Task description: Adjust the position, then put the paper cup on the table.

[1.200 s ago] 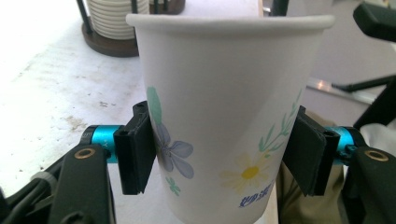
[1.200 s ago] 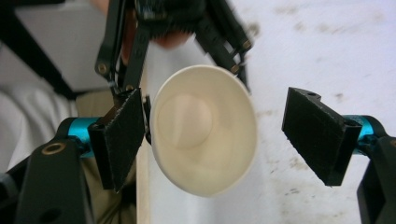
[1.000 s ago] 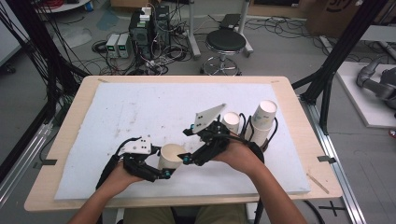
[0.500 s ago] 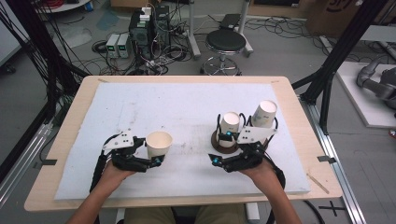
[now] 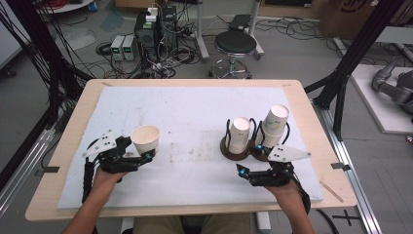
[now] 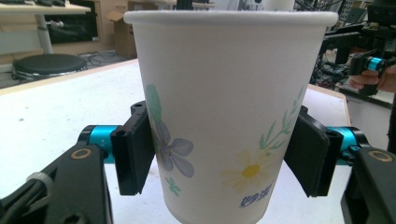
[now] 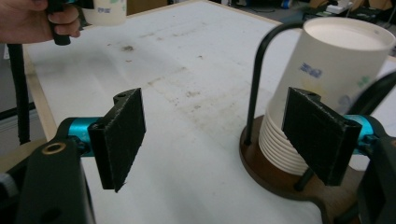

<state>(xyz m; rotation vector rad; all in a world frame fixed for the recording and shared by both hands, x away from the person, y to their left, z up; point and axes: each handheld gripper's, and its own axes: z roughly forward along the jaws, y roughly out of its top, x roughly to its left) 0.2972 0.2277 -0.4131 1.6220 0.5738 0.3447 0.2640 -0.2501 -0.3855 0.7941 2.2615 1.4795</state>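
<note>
A flowered paper cup (image 5: 145, 140) stands upright between the jaws of my left gripper (image 5: 146, 155) at the mat's front left. In the left gripper view both pads press the cup's (image 6: 224, 93) lower sides; the jaws of this gripper (image 6: 224, 154) have just been closing on it. My right gripper (image 5: 249, 158) is open and empty at the front right, just in front of two tilted cup stacks (image 5: 239, 134) (image 5: 275, 121). In the right gripper view the nearer stack (image 7: 336, 65) sits behind the right jaw of that gripper (image 7: 215, 135).
The stacks lean in black wire holders on a brown wooden base (image 5: 233, 152) (image 7: 280, 179). A white mat (image 5: 195, 112) covers the wooden table (image 5: 73, 107). Beyond the far edge are a stool (image 5: 235, 44) and electronics with cables (image 5: 151, 29).
The two hands have separated from the front middle. My left gripper carried the cup to the left; my right gripper went right and down to the front of the stacks.
</note>
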